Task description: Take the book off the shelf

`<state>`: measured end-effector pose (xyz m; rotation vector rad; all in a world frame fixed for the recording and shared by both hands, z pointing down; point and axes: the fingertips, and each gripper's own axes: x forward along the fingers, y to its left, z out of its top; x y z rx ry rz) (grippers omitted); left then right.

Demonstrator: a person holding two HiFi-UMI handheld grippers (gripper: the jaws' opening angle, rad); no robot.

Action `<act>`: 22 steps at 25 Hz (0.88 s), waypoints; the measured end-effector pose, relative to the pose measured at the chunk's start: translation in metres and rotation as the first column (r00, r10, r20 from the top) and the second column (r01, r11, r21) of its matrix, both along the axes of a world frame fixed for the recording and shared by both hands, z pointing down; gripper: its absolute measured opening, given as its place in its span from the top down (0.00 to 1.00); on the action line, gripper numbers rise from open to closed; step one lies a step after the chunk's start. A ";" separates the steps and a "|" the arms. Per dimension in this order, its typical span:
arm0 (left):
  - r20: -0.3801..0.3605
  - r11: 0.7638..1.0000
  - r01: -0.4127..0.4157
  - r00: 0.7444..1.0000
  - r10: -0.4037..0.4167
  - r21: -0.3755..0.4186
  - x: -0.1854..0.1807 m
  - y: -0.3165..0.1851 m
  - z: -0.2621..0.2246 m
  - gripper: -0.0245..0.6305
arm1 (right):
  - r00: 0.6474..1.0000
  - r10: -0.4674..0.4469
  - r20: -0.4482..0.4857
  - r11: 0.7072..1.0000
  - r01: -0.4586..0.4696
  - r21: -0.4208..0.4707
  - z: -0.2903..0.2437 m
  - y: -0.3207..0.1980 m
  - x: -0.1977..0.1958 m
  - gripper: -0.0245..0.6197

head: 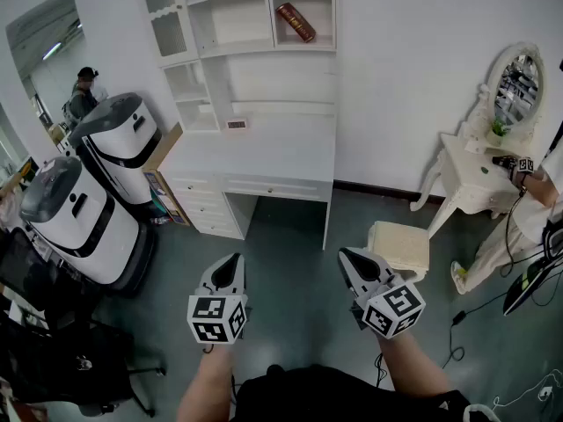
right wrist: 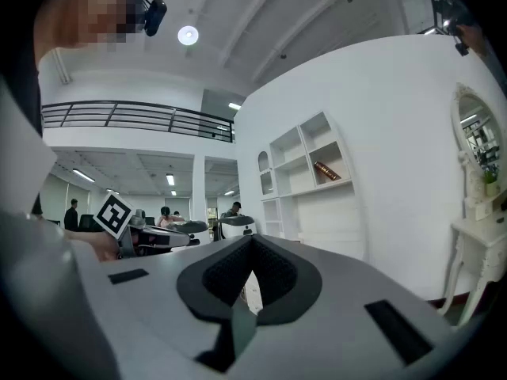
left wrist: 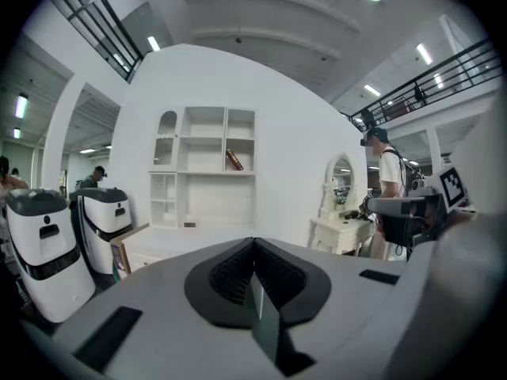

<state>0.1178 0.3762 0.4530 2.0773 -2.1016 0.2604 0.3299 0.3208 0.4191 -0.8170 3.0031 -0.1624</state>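
A brown book point(head: 296, 21) leans tilted in the upper right cubby of the white shelf unit point(head: 237, 49) over the desk; it also shows as the book point(left wrist: 234, 160) in the left gripper view and the book point(right wrist: 326, 170) in the right gripper view. My left gripper point(head: 230, 262) and right gripper point(head: 348, 256) hover low over the floor, well short of the desk, side by side. Both are shut with nothing between the jaws.
The white desk point(head: 255, 161) with drawers stands under the shelves. Two white and black machines point(head: 81, 202) stand at the left, a cushioned stool point(head: 400, 245) and a vanity table point(head: 479, 178) with an oval mirror at the right. A person point(head: 541, 200) stands by the vanity.
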 end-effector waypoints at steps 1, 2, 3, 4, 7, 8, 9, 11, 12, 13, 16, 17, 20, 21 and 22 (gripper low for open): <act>0.013 1.000 -0.001 1.000 0.001 0.004 -0.001 -0.002 -0.003 0.95 | 1.000 0.000 0.000 1.000 0.000 0.001 -0.001 -0.002 -0.001 0.94; 0.025 1.000 -0.002 1.000 0.002 0.007 -0.002 -0.004 -0.006 0.95 | 1.000 0.001 0.001 1.000 -0.001 0.002 -0.001 -0.004 -0.001 0.94; 0.032 1.000 -0.001 0.999 0.001 0.012 -0.003 -0.005 -0.008 0.95 | 1.000 0.002 0.002 1.000 -0.002 0.002 -0.001 -0.006 -0.001 0.94; 0.034 1.000 0.001 0.999 -0.002 0.015 -0.004 -0.006 -0.009 0.95 | 1.000 0.003 0.004 1.000 -0.003 0.001 -0.001 -0.008 -0.001 0.94; 0.031 1.000 0.014 0.999 -0.015 0.014 -0.003 -0.007 -0.006 0.95 | 1.000 0.005 0.006 1.000 -0.005 0.000 0.002 -0.010 0.000 0.94; 0.032 1.000 0.019 0.999 -0.019 0.013 -0.003 -0.007 -0.005 0.95 | 1.000 0.003 0.005 1.000 -0.003 0.002 0.002 -0.010 0.000 0.94; 0.032 1.000 0.021 0.999 -0.021 0.015 -0.003 -0.007 -0.005 0.95 | 1.000 0.002 0.004 1.000 -0.002 0.005 0.001 -0.009 -0.001 0.94; 0.023 0.999 0.016 1.000 -0.017 0.033 -0.001 -0.007 -0.009 0.95 | 1.000 0.001 0.005 1.000 -0.001 0.009 0.000 -0.007 0.000 0.94; 0.015 0.999 0.008 1.000 -0.009 0.049 0.001 -0.006 -0.012 0.95 | 1.000 0.000 0.007 1.000 0.000 0.008 -0.001 -0.006 0.001 0.94; 0.011 0.998 -0.004 1.000 0.003 0.066 0.004 -0.004 -0.014 0.95 | 1.000 -0.004 0.011 1.000 0.004 0.005 -0.001 -0.004 0.003 0.94; 0.081 0.994 -0.072 0.995 0.066 0.077 0.016 0.001 -0.018 0.95 | 0.999 -0.042 0.029 0.999 0.043 -0.017 0.000 0.003 0.006 0.94; 0.125 0.993 -0.100 0.988 0.092 0.057 0.018 0.001 -0.016 0.95 | 0.998 -0.057 0.030 0.998 0.058 -0.022 0.001 0.004 0.007 0.94; 0.144 0.991 -0.133 0.981 0.131 0.005 0.011 0.002 -0.015 0.95 | 0.997 -0.074 0.019 0.997 0.074 -0.025 0.005 0.003 0.006 0.94; 0.103 0.991 -0.132 0.986 0.130 0.011 0.005 0.000 -0.016 0.95 | 0.997 -0.071 0.013 0.997 0.071 -0.026 0.007 -0.001 0.005 0.94; 0.055 0.992 -0.126 0.991 0.124 0.025 -0.001 -0.002 -0.017 0.95 | 0.998 -0.067 0.008 0.997 0.067 -0.029 0.008 -0.005 0.002 0.94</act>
